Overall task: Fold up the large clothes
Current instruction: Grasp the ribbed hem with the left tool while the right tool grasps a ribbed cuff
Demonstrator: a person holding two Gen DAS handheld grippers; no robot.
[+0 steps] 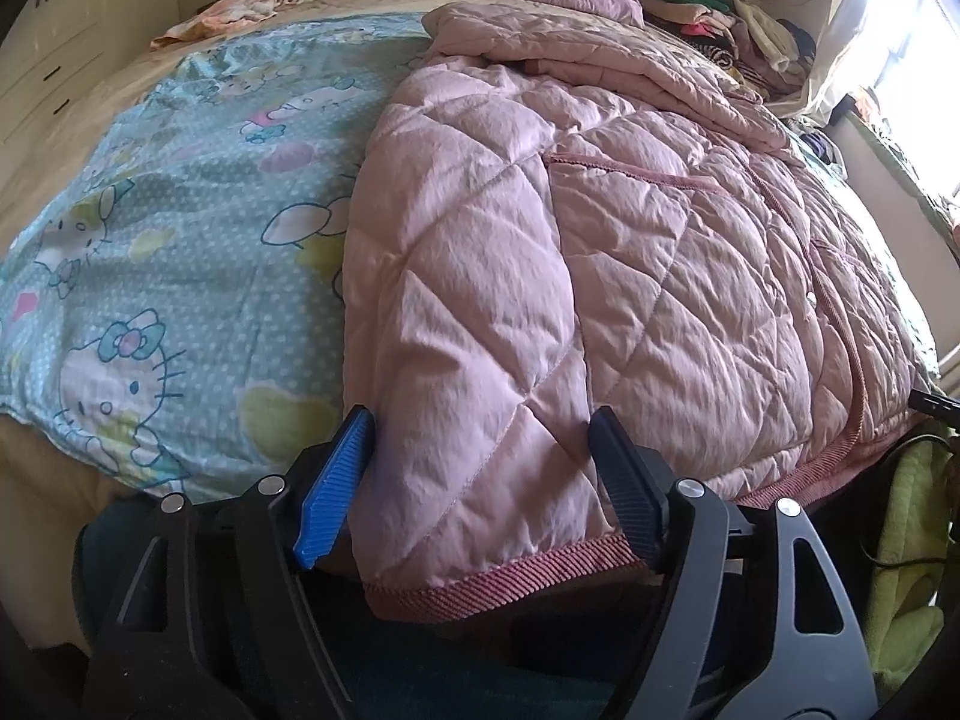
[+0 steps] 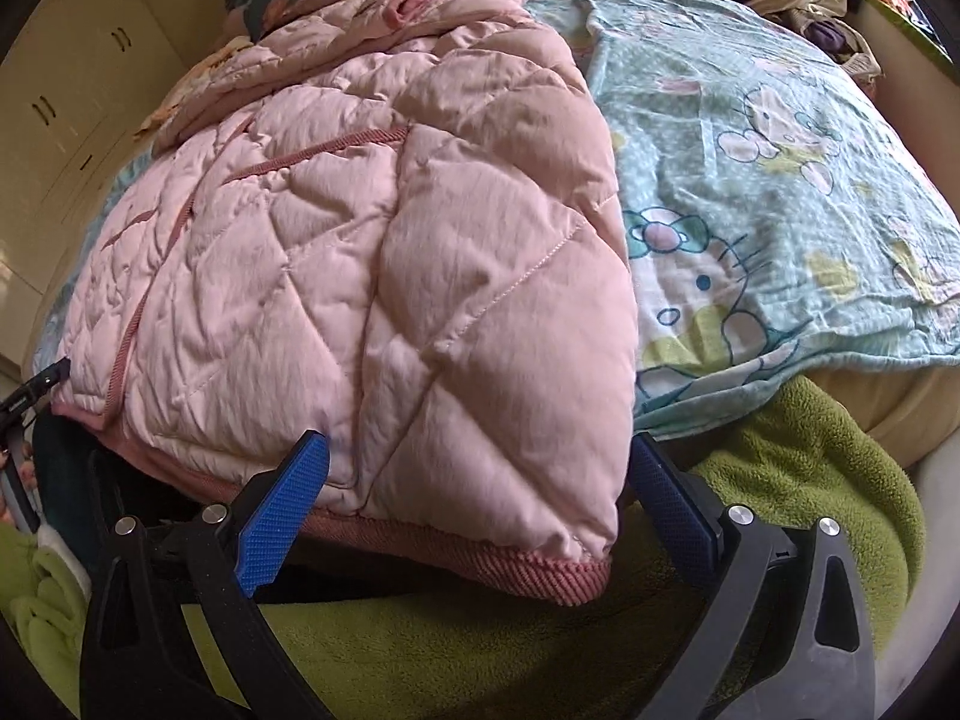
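Left gripper (image 1: 480, 480) sits at the bottom of the left wrist view, jaws apart with the ribbed cuff (image 1: 498, 576) end of a sleeve (image 1: 474, 300) lying between them; the blue pad at lower left is just beside the fabric, the dark pad at lower right is at its edge, no clear squeeze, so read as open around the sleeve. Right gripper (image 2: 480, 492) at the bottom of the right wrist view is spread wide around the other hem corner (image 2: 564, 576) of the pink quilted jacket (image 2: 360, 240), pads either side of it, not pressing. Jacket lies on the cartoon-print sheet (image 1: 150, 240) across the bed, filling the centre and right of the left view and the centre-left of the right view (collar end towards the top of both frames). Progress, as a judgement: early to mid. At least one sleeve looks laid in over the body; the lengthwise fold of the body is not done and the garment lies full length. Looks: puffy diamond quilting, pale pink shell, darker ribbed trim at hem, cuffs and pocket edges, wrinkled, bulky. Green fleece (image 2: 810, 480) hangs below the bed edge at lower right.
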